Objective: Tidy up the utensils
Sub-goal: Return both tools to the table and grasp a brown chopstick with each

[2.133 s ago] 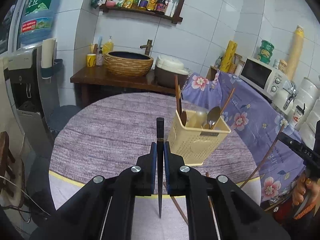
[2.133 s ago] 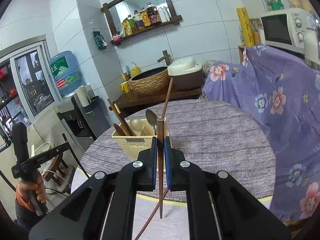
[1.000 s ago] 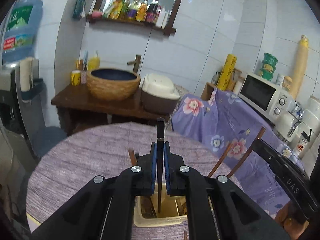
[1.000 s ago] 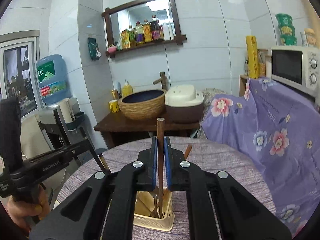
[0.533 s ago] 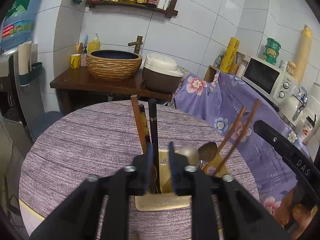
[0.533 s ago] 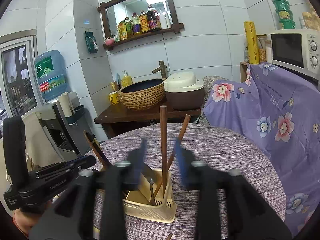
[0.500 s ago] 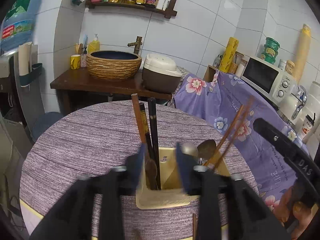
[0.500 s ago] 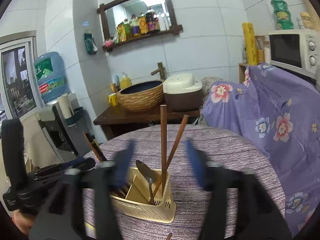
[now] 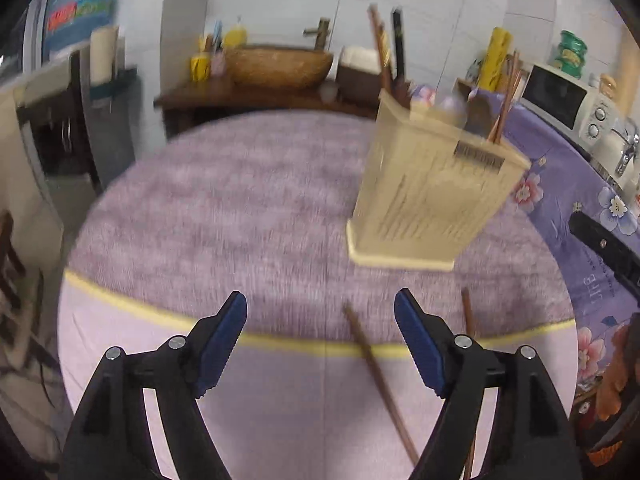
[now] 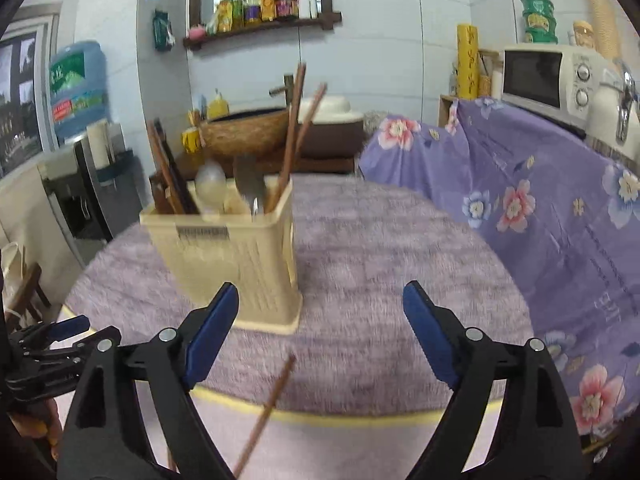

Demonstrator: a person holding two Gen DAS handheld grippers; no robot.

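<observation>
Wooden chopsticks (image 9: 376,364): two loose on table (image 9: 240,200)

Table: round table (image 9: 248,200), purple cloth, yellow band.
Holder: cream utensil holder (image 9: 428,204) upright on it.
Chopsticks: 2 brown chopsticks (image 9: 376,376) flat, just before the holder.

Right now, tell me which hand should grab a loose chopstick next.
Likely either. Both grippers are open and empty. The left gripper has a brown chopstick lying on the table between its fingers. The right gripper has one just as near, slanting toward its left finger.
</observation>
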